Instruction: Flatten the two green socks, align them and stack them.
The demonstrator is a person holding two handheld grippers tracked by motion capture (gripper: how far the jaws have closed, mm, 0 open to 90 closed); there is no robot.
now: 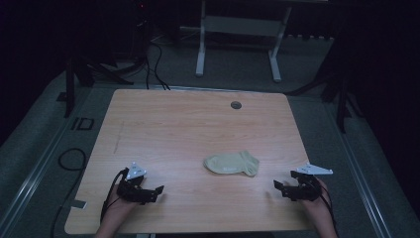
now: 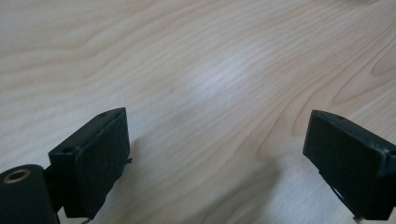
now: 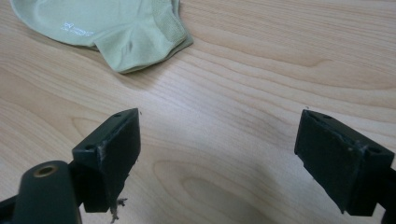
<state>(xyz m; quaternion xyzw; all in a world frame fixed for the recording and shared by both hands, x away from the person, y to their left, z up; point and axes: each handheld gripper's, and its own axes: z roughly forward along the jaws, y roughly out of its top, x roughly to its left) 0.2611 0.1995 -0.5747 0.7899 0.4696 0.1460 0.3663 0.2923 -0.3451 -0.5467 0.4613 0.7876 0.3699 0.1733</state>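
A pale green ankle sock lies flat near the middle front of the wooden table. In the right gripper view the sock sits ahead and to the left of the jaws, its heel nearest them. My left gripper rests low over the table's front left, open, with bare wood between its jaws. At the front right, my right gripper is open too, empty, a short way from the sock's cuff end.
A round grommet hole sits near the table's far edge. Beyond the table stands a white desk frame; cables trail on the grey floor at the left. The surroundings are dark.
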